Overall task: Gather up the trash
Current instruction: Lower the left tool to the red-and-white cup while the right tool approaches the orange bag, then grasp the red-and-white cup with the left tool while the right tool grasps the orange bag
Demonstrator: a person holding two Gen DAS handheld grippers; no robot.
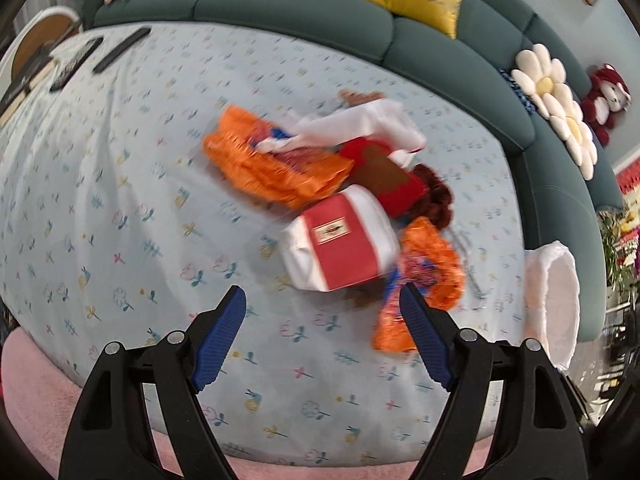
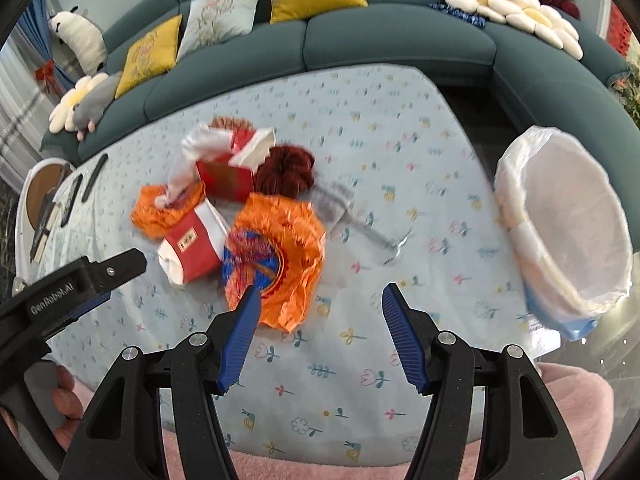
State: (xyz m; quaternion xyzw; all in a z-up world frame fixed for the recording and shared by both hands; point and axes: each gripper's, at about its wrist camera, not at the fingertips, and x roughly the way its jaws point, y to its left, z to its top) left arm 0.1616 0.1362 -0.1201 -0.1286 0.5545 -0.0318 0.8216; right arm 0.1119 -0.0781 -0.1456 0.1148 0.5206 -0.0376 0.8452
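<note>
A heap of trash lies mid-table: an orange snack bag [image 1: 276, 164], a red-and-white packet [image 1: 340, 242], a red carton [image 1: 386, 176], white paper [image 1: 360, 124] and a crumpled orange wrapper [image 1: 430, 264]. In the right wrist view the crumpled orange wrapper [image 2: 280, 252] is nearest, with the red-and-white packet [image 2: 194, 246] and red carton [image 2: 228, 176] behind it. My left gripper [image 1: 322, 310] is open and empty, just short of the packet. My right gripper [image 2: 318, 306] is open and empty, just in front of the orange wrapper. The left gripper [image 2: 86, 276] also shows at the left.
A white-lined bin [image 2: 568, 220] stands at the table's right edge, also seen in the left wrist view [image 1: 554, 304]. A dark red pompom [image 2: 286, 170] and a metal fork [image 2: 384, 240] lie by the heap. Remotes [image 1: 120, 50] lie far left. A teal sofa [image 2: 400, 44] curves behind.
</note>
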